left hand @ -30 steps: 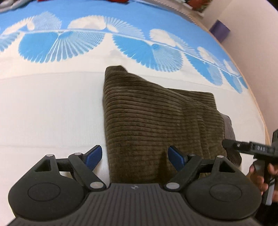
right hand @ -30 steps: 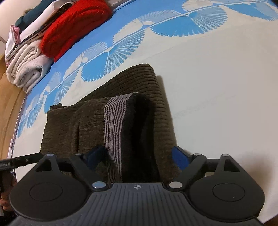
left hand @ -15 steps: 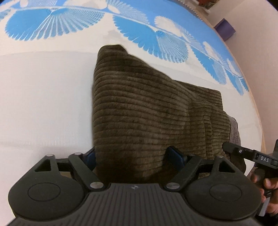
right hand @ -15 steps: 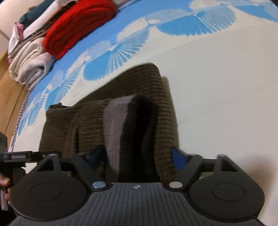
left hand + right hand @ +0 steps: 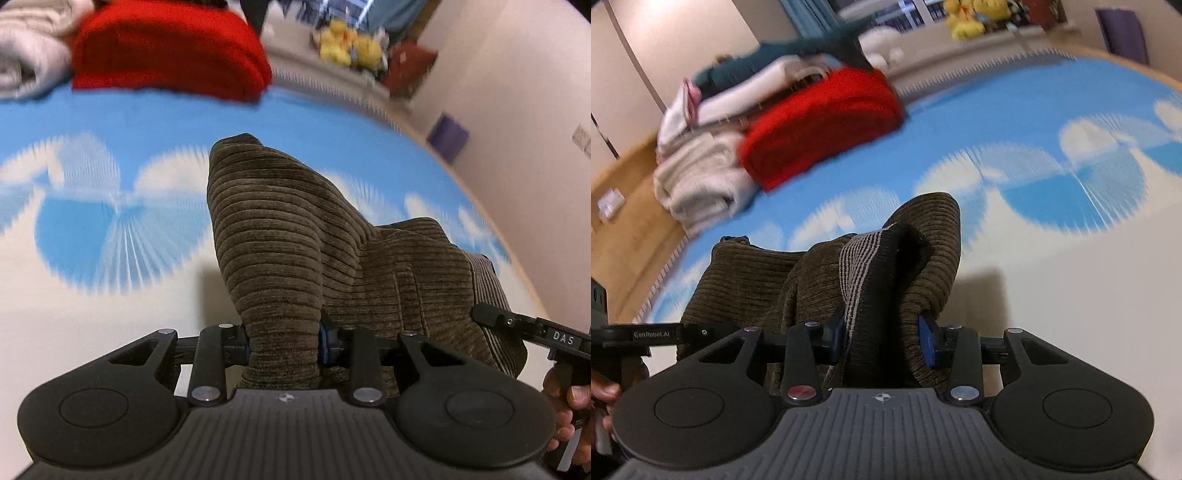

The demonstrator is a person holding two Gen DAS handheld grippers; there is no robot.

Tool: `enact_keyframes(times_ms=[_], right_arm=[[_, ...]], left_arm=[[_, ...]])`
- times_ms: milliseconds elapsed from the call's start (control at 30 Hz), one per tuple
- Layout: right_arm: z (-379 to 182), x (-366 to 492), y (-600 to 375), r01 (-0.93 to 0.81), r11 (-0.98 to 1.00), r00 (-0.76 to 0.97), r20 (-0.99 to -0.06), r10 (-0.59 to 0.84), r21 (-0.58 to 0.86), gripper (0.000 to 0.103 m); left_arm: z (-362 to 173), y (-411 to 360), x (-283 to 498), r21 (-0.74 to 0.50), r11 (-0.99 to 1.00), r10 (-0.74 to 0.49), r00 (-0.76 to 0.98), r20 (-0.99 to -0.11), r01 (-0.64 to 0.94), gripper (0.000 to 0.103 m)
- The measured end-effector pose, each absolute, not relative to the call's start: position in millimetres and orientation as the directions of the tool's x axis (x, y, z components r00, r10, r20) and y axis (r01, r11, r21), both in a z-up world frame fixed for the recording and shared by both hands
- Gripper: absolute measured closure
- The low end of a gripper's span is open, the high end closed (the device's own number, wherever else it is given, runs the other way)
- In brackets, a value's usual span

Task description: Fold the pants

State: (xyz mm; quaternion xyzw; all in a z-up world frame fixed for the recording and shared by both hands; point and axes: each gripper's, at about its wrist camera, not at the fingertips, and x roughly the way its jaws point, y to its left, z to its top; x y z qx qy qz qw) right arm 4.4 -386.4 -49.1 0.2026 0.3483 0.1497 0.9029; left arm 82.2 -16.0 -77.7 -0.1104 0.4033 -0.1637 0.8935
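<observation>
Two grippers share one load above a wide bedspread, cream close in front of the tools and blue with pale fan shapes farther ahead of them. Beyond the fans, far ahead of both grippers, sits a stack of folded laundry with a red blanket beside it (blurred, so the layers are hard to tell apart). The pants, brown corduroy, are bunched into a thick bundle that rises from the bedspread straight ahead of the fingers and casts a shadow on the cream cloth. The left gripper has a fat fold of corduroy between its blue pads, which press on it from both sides as the jaws are closing. The right gripper is closing too, clamped on the end with the striped grey and black waistband, cloth filling the gap between its pads. A hand holds that right tool at the right edge of the left view.
</observation>
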Motion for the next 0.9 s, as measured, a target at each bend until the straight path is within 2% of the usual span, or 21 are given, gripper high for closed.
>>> enact_keyframes(times_ms=[233, 333, 367, 433, 467, 533, 633, 733, 800, 833, 867, 900], right_arm=[[-23, 79, -366, -0.232, 0.856, 0.789, -0.425, 0.443, 0.462, 0.063], [-32, 106, -358, -0.225, 0.852, 0.792, -0.42, 0.442, 0.472, 0.063], [-34, 113, -354, -0.223, 0.854, 0.792, -0.423, 0.44, 0.471, 0.063], [-42, 127, -347, -0.234, 0.861, 0.79, -0.427, 0.439, 0.453, 0.06], [-50, 137, -342, -0.227, 0.869, 0.784, -0.447, 0.431, 0.44, 0.054], [-72, 156, -336, -0.169, 0.902, 0.758, -0.533, 0.376, 0.397, 0.055], [-91, 168, -342, -0.027, 0.952, 0.738, -0.636, 0.225, 0.306, 0.055], [-77, 159, -343, -0.13, 0.934, 0.74, -0.594, 0.315, 0.333, 0.055], [-71, 148, -331, -0.25, 0.924, 0.725, -0.576, 0.377, 0.29, 0.057], [-75, 146, -325, -0.277, 0.926, 0.701, -0.605, 0.377, 0.255, 0.057], [-87, 149, -319, -0.283, 0.933, 0.655, -0.665, 0.359, 0.225, 0.058], [-104, 151, -316, -0.269, 0.944, 0.589, -0.743, 0.318, 0.19, 0.053]], left_arm=[[-62, 11, 133, -0.323, 0.923, -0.368, 0.729, -0.577, 0.21, 0.069], [-67, 19, 151, -0.316, 0.929, -0.348, 0.745, -0.569, 0.192, 0.069], [-73, 22, 157, -0.323, 0.93, -0.34, 0.749, -0.568, 0.178, 0.067], [-92, 29, 171, -0.323, 0.939, -0.299, 0.747, -0.594, 0.12, 0.053], [-102, 32, 178, -0.3, 0.952, -0.249, 0.728, -0.639, 0.061, 0.05], [-113, 35, 184, -0.226, 0.974, -0.147, 0.695, -0.704, -0.024, 0.051], [-99, 37, 177, -0.201, 0.979, -0.134, 0.727, -0.673, -0.006, 0.051], [-95, 27, 171, -0.207, 0.972, -0.223, 0.703, -0.676, 0.109, 0.051], [-113, 11, 172, -0.15, 0.972, -0.231, 0.606, -0.761, 0.182, 0.051], [-132, 0, 173, -0.101, 0.975, -0.196, 0.543, -0.817, 0.2, 0.051], [-154, -8, 172, -0.022, 0.977, -0.123, 0.477, -0.87, 0.212, 0.046], [-162, -12, 168, 0.022, 0.976, -0.087, 0.485, -0.87, 0.215, 0.043]])
